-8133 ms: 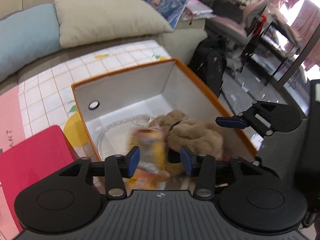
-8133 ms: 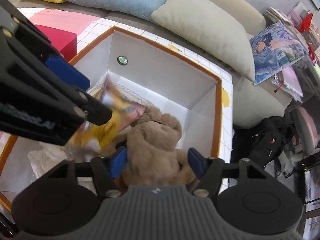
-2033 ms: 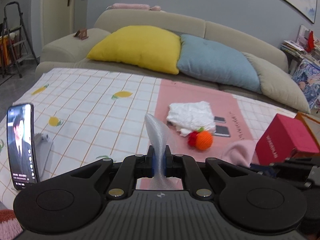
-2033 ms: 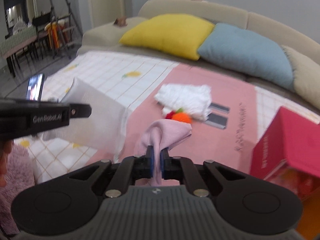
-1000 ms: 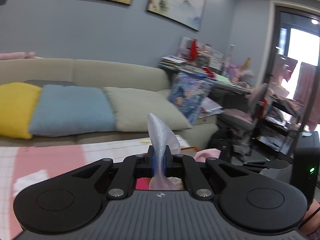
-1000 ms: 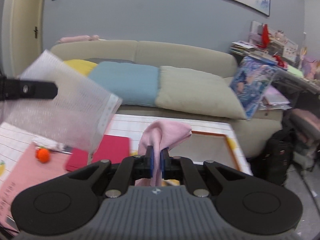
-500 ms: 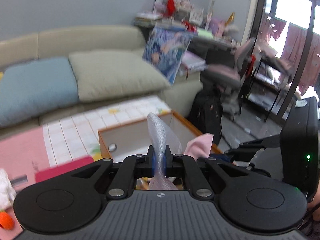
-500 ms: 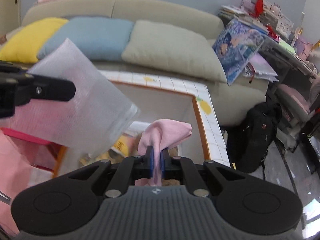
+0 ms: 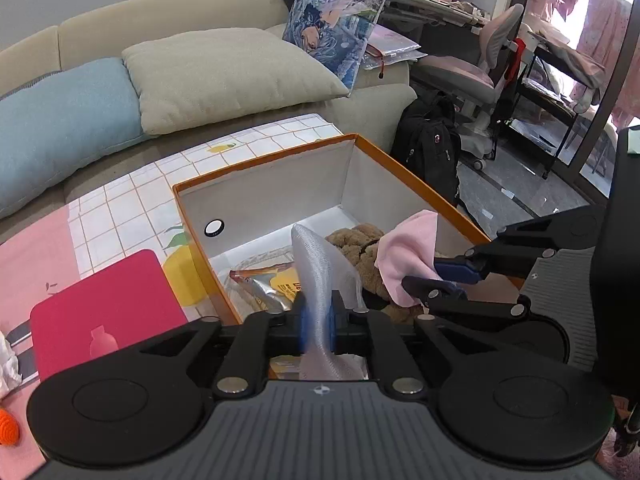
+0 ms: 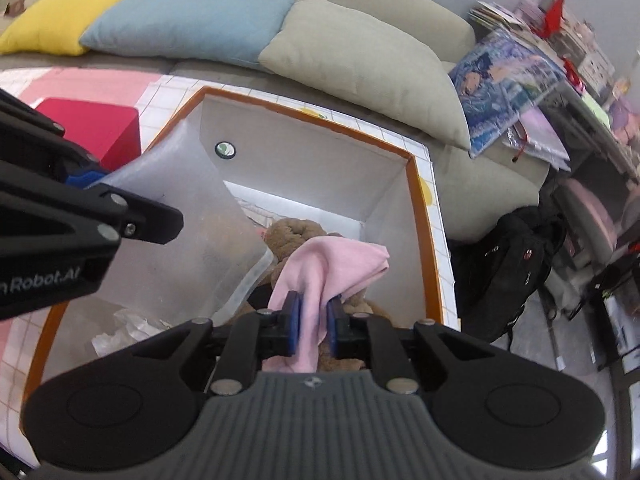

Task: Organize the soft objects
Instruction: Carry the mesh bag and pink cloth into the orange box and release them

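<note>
An open orange-rimmed box point(image 9: 264, 160) with white walls holds a brown plush toy point(image 9: 360, 240) and a yellow snack packet point(image 9: 276, 280). My left gripper point(image 9: 318, 322) is shut on a translucent foam sheet point(image 9: 316, 272) above the box's near edge; the sheet also shows in the right wrist view point(image 10: 188, 220). My right gripper point(image 10: 312, 320) is shut on a pink cloth point(image 10: 332, 272) and holds it over the plush toy point(image 10: 296, 232) inside the box point(image 10: 424, 240). The pink cloth point(image 9: 408, 252) and right gripper point(image 9: 440, 276) also show in the left wrist view.
A red box point(image 9: 104, 312) stands left of the orange box on a checked and pink mat point(image 9: 120, 208). Blue point(image 9: 60, 120) and beige point(image 9: 224, 72) cushions lie on the sofa behind. A black backpack point(image 9: 432, 156) sits on the floor to the right. An orange ball point(image 9: 8, 432) lies at far left.
Both grippers have swung from the sofa toward the orange box and tilted down over it, still holding the foam sheet and the pink cloth.
</note>
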Demonstrator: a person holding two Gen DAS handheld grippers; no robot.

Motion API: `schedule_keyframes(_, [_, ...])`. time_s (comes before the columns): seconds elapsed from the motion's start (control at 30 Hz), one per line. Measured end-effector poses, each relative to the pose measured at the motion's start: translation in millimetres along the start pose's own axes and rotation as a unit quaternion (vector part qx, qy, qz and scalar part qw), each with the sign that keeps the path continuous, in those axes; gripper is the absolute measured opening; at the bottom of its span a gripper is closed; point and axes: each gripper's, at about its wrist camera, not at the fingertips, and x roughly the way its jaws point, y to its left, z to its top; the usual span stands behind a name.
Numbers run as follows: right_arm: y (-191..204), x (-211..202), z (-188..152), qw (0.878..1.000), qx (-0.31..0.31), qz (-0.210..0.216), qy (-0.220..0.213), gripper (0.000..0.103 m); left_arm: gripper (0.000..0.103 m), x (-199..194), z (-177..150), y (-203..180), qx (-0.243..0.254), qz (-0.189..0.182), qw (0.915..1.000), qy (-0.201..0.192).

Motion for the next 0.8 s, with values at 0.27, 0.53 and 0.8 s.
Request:
schedule_keyframes(0.27, [4.3,-10.3,3.3,1.0,-0.022,-0.008,-0.008,0.033,0.054,-27.5,4.4,5.2,0.001,0.006,0.9996,-0.029])
schedule_keyframes(0.53, [17.6,-33.0,6.2,0.998,-0.057,-0.01,-0.021,0.075,0.074,-58.9,5.6,10.7,-0.003,0.013,0.9977,-0.067])
schedule_keyframes(0.8, [39.1,-63.2,7.1,0.995,-0.094,-0.021,-0.015,0.087,0.073,-87.5,-7.3,10.3,0.013,0.022,0.9965,-0.079])
